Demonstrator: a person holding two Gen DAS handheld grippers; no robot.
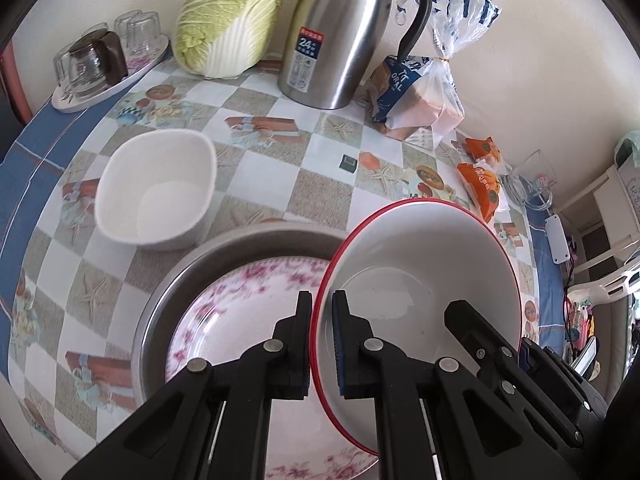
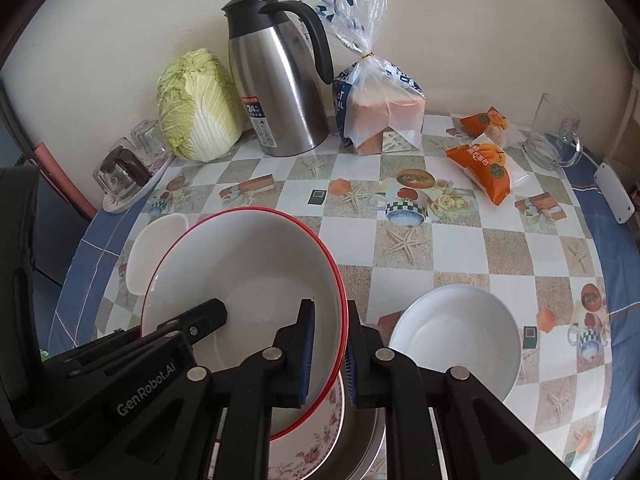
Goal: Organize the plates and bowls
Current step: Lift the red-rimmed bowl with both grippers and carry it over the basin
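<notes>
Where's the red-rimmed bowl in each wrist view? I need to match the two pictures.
Left wrist: red-rimmed bowl lower right, clamped by the left gripper.
Right wrist: same bowl lower left, clamped by the right gripper.
Shared landmark: steel jug at the wall.

We note a checkered tablecloth bearing cabbage, steel jug, bread bag, white bowl, metal pan.

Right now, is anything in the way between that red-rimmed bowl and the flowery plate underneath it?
Nothing visible. Both grippers, left and right, clamp opposite rims of the red-rimmed bowl, tilted just above the floral plate in the metal pan. The plate's visible surface is bare.
</notes>
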